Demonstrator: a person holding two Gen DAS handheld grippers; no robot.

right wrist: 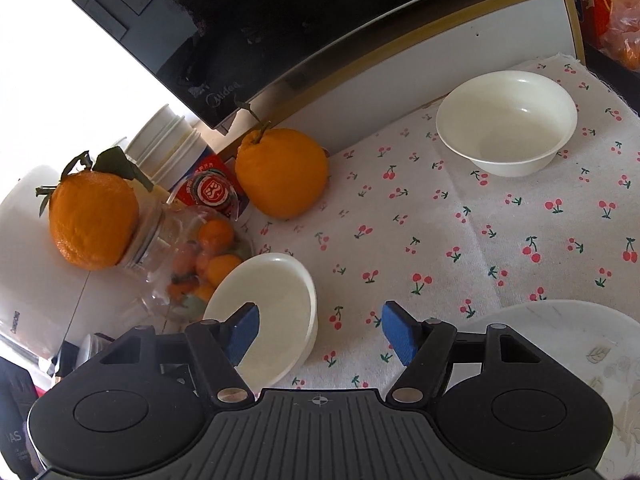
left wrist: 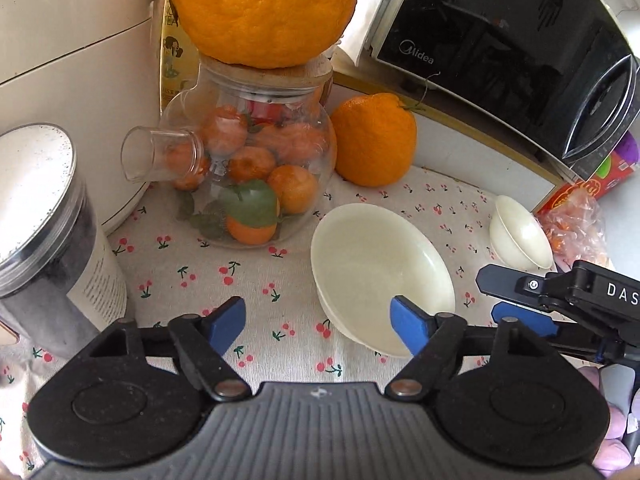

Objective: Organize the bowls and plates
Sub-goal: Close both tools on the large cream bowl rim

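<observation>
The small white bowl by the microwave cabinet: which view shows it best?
The right wrist view: the small white bowl sits upright, whole and unobstructed on the cherry cloth. The left wrist view shows it smaller at the right, distorted, above the right gripper.

Left gripper [left wrist: 318, 322], right gripper [right wrist: 318, 330]: black linkage arms, blue pads on 2 fingers each, silver pivot screws, ribbed grey base, round black side discs (white "DAS" lettering on one body).

plate [right wrist: 560, 332] cut off (lower right edge)
</observation>
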